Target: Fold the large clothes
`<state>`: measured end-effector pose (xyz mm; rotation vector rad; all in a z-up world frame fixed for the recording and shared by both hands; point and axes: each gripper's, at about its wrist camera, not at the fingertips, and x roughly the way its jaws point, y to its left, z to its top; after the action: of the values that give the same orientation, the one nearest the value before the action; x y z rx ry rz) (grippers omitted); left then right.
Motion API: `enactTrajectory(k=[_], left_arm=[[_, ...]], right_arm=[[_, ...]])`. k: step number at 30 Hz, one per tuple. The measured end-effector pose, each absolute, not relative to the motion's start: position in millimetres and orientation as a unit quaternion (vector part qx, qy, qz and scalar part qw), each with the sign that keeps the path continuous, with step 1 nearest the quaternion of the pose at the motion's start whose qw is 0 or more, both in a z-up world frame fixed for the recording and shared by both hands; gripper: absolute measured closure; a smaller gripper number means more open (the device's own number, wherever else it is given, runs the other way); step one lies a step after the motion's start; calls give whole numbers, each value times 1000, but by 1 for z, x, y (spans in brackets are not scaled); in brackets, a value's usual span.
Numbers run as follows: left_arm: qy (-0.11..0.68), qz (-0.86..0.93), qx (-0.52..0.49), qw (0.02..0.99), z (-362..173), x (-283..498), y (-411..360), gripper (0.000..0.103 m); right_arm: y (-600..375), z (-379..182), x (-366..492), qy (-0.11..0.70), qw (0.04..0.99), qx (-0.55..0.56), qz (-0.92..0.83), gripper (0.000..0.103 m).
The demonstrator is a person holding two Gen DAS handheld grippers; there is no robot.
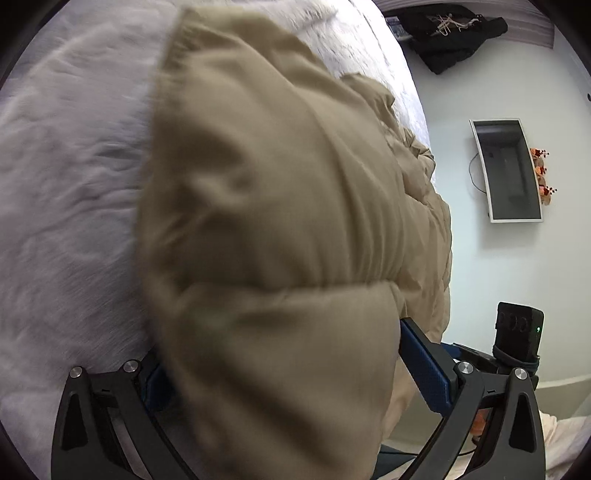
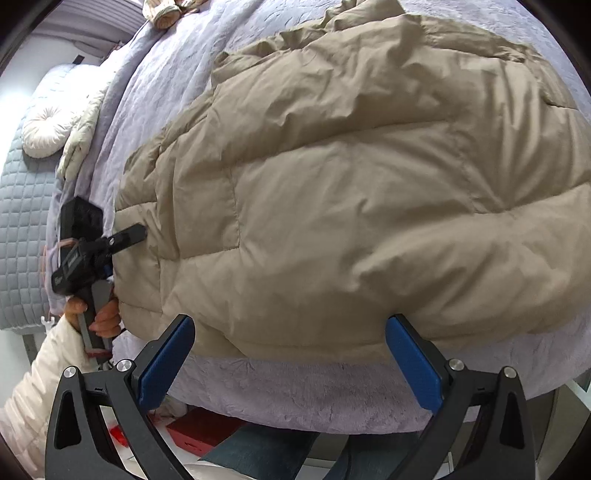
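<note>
Between my left jaws sits a thick fold of the tan puffer jacket (image 1: 280, 206). The left gripper (image 1: 295, 365) stands wide, with the padded fabric bulging through the gap and hiding most of the left blue pad; whether the pads actually pinch the fabric I cannot tell. Left wrist view is motion-blurred.

My right gripper (image 2: 290, 354) has its jaws spread apart, nothing between them. Both blue pads sit at the near hem of the jacket (image 2: 351, 184), tips just touching or just short of the fabric edge; I cannot tell which.

The jacket lies spread across the bed (image 2: 295, 391), quilted panels up, on a pale lilac fleecy cover. From the right wrist view, the left gripper (image 2: 129, 232) shows at the jacket's left edge, held in my left hand (image 2: 101, 315), white sleeve at the wrist.

Further out, right wrist view: a round cream cushion (image 2: 46, 131) and a grey quilted headboard (image 2: 22, 229) at far left, a red box (image 2: 207, 430) on the floor below the bed edge. Left wrist view: a wall-mounted screen (image 1: 511, 170) with orange flowers (image 1: 543, 177) beside it, and a black garment (image 1: 454, 33) at the top right.
</note>
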<state>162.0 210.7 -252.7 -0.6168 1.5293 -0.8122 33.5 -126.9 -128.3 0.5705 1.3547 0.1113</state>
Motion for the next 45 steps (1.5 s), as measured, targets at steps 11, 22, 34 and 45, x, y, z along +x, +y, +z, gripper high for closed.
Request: enactTrajectory(k=[11,22,34,45], left_arm=[[642,-385,-281,601,-220,154,191,76],[625,-386,-275,620,-130,141,152,76],[648,-358,-130,660,-47,133,-11,76],[670,-291,-73,679,-48,138,-88,76]], right_arm=[[-146,-104,44,572,782,246,44,0],[-179,-143,85,526,811,252,41,96],[-218,-193,110,534,750,373,110,100],[-238,-222,125,554,692,443,138,103]])
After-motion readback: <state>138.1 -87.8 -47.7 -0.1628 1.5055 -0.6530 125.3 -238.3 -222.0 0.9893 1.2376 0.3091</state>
